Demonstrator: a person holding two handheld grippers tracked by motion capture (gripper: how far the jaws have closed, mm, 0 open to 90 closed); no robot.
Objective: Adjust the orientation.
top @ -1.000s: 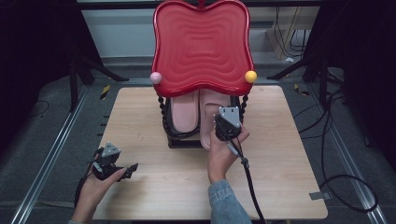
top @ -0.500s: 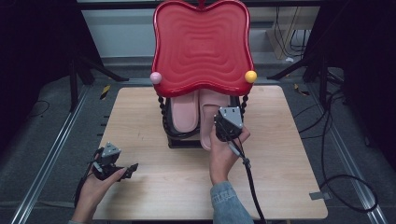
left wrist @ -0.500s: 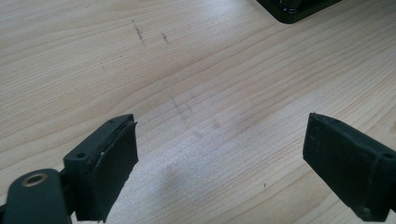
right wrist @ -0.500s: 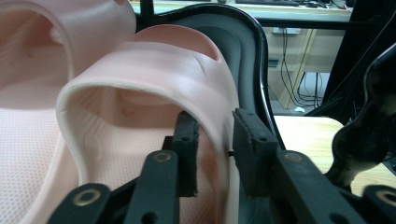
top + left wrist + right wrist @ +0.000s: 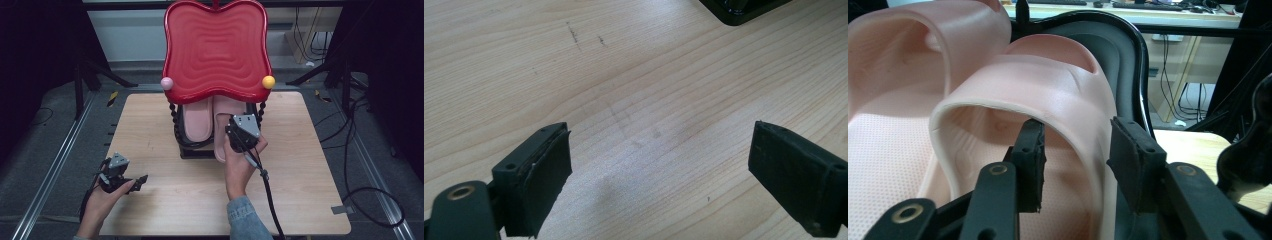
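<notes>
On the wooden table (image 5: 310,190) stands a black rack (image 5: 192,147) with a large red wavy tray (image 5: 215,47) on top of it. A pink ball (image 5: 166,83) sits at the left edge of the tray and a yellow ball (image 5: 268,81) at its right edge. Under the tray, two pink slippers lie side by side on the lower shelf of the rack: the left slipper (image 5: 196,122) and the right slipper (image 5: 223,117).

The right gripper (image 5: 239,131) is at the right slipper, held by the right hand (image 5: 240,167), and its cable (image 5: 267,195) runs back toward the person. In the right gripper view, the strap of the right slipper (image 5: 1048,85) passes between the two black jaws: one jaw is inside, under the strap, and the other is outside, next to the black wall of the rack (image 5: 1120,55). The jaws have just been opening. The inner pad is very near the strap or just touching it, while a small gap shows between the outer pad and the strap, so the strap is between the jaws but they do not press it. The left slipper (image 5: 908,65) lies just beside.

The left gripper (image 5: 131,182) is near the front left corner of the table, well apart from the rack, in the left hand (image 5: 102,202). In the left gripper view, its jaws stand wide over the bare table (image 5: 649,90) with nothing between them, and a corner of the rack (image 5: 739,10) shows at the top.
</notes>
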